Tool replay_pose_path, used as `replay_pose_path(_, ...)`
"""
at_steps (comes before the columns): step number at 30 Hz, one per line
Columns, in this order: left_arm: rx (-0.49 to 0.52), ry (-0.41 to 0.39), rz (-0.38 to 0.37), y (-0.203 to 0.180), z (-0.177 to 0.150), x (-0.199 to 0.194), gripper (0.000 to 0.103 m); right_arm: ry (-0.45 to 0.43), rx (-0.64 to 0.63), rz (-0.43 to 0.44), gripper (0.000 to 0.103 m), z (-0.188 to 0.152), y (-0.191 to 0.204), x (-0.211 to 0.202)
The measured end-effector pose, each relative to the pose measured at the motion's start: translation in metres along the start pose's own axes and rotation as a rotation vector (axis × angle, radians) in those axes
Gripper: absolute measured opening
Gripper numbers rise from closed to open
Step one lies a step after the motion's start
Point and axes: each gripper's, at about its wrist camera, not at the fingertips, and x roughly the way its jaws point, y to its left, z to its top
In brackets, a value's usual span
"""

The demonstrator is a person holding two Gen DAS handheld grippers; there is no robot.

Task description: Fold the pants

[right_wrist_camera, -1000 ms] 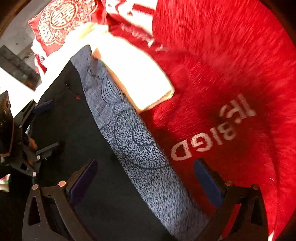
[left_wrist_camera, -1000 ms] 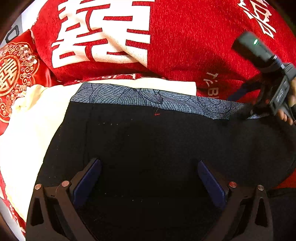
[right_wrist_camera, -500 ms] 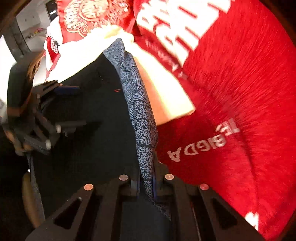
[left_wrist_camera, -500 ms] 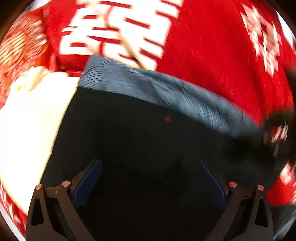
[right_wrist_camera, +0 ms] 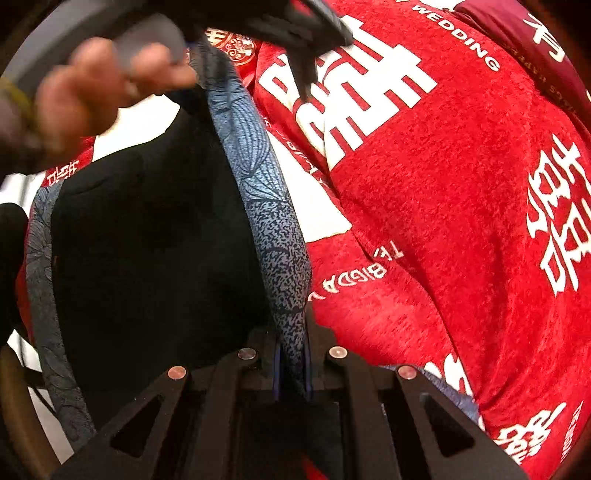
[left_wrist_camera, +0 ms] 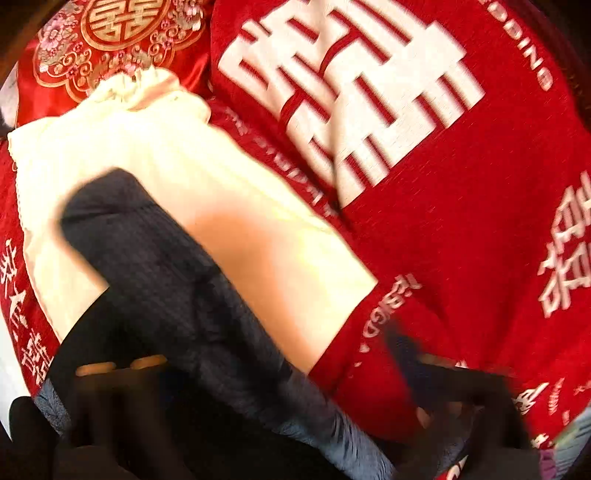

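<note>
The right gripper (right_wrist_camera: 291,369) is pinched tight on the patterned blue-grey waistband (right_wrist_camera: 266,206) of the black pants (right_wrist_camera: 155,258), with the band running straight up from between its closed fingers. The pants hang lifted above a red wedding blanket (right_wrist_camera: 461,206) printed with big white characters, the black cloth drooping to the left of the band.

At the top left of the right wrist view a bare hand (right_wrist_camera: 92,88) holds the left gripper (right_wrist_camera: 295,33) up at the far end of the same band. From the left wrist view everything is smeared; the left gripper (left_wrist_camera: 258,391) looks spread, one finger low on the left and the other low on the right, but I cannot tell for sure. The waistband (left_wrist_camera: 207,306) crosses that view diagonally, over a cream cloth (left_wrist_camera: 155,162) lying on the blanket (left_wrist_camera: 461,206). A red embroidered cushion (left_wrist_camera: 110,48) sits at the upper left, beside the cream cloth.
</note>
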Motion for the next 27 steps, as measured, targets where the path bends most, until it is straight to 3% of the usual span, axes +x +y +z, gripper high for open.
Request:
replay_pose_path(1, 0.008, 0.045, 0.019, 0.004, -0.004, 0.008, 0.012, 0.001, 0.008, -0.003, 0.01, -0.001, 0.001, -0.001)
replay_pose_path(2, -0.012, 0.062, -0.015, 0.01, -0.008, 0.008, 0.012, 0.003, 0.013, -0.006, 0.01, -0.002, 0.001, -0.002)
replay_pose_path(7, 0.005, -0.06, -0.102, 0.031, -0.037, -0.054, 0.012, -0.03, 0.055, -0.011, 0.009, -0.002, 0.0, -0.029)
replay_pose_path(9, -0.007, -0.104, -0.154, 0.056, -0.062, -0.078, 0.012, -0.057, 0.054, -0.025, 0.009, -0.005, 0.011, -0.05)
replay_pose_path(11, -0.031, -0.104, -0.16, 0.079, -0.081, -0.084, 0.012, -0.073, 0.037, -0.033, 0.009, -0.011, 0.028, -0.067)
replay_pose_path(15, -0.096, -0.036, -0.169, 0.134, -0.119, -0.071, 0.012, -0.068, -0.05, -0.041, 0.009, -0.034, 0.082, -0.078)
replay_pose_path(18, -0.12, 0.032, -0.158, 0.163, -0.136, -0.044, 0.013, -0.007, -0.071, -0.016, 0.009, -0.05, 0.111, -0.06)
replay_pose_path(23, -0.217, 0.117, -0.263, 0.201, -0.137, -0.042, 0.014, 0.083, -0.095, 0.001, 0.009, -0.071, 0.149, -0.029)
replay_pose_path(25, -0.204, 0.14, -0.306, 0.212, -0.134, -0.049, 0.014, 0.085, -0.07, -0.003, 0.009, -0.07, 0.149, -0.027)
replay_pose_path(27, -0.151, 0.149, -0.295, 0.226, -0.128, -0.06, 0.014, 0.087, -0.032, 0.009, 0.009, -0.067, 0.146, -0.025)
